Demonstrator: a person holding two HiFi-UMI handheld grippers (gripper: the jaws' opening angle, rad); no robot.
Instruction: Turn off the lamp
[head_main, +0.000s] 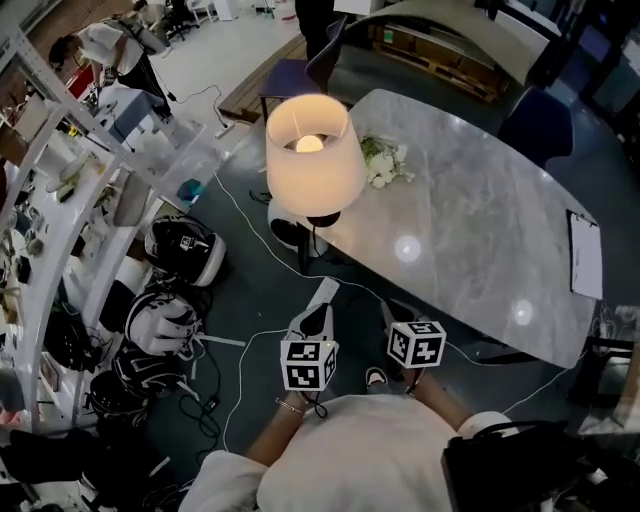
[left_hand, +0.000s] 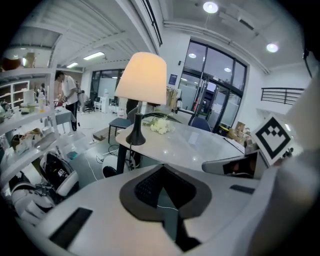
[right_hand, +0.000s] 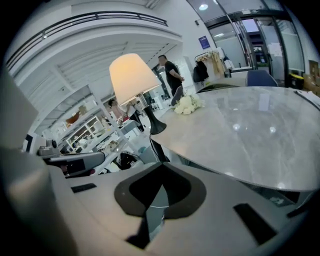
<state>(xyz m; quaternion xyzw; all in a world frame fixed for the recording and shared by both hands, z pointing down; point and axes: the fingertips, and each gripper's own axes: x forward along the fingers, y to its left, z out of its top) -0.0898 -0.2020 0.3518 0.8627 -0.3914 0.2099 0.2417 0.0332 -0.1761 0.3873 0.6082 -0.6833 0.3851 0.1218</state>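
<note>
The lamp (head_main: 313, 150) is lit, with a cream shade and a black base (head_main: 322, 218), and stands on the near left corner of the grey marble table (head_main: 480, 230). My left gripper (head_main: 326, 291) is shut and empty, low in front of the table and short of the lamp. Beside it my right gripper (head_main: 392, 318) is also shut and empty. In the left gripper view the lamp (left_hand: 142, 80) rises beyond the shut jaws of the left gripper (left_hand: 161, 170). The right gripper view shows the lamp (right_hand: 131, 77) to the upper left of the right gripper (right_hand: 161, 174).
White flowers (head_main: 385, 160) lie on the table behind the lamp, and a sheet of paper (head_main: 585, 255) lies at its right edge. Helmets (head_main: 185, 250) and cables lie on the floor at left, beside a white shelf rack (head_main: 60, 230). A chair (head_main: 300, 70) stands beyond the table.
</note>
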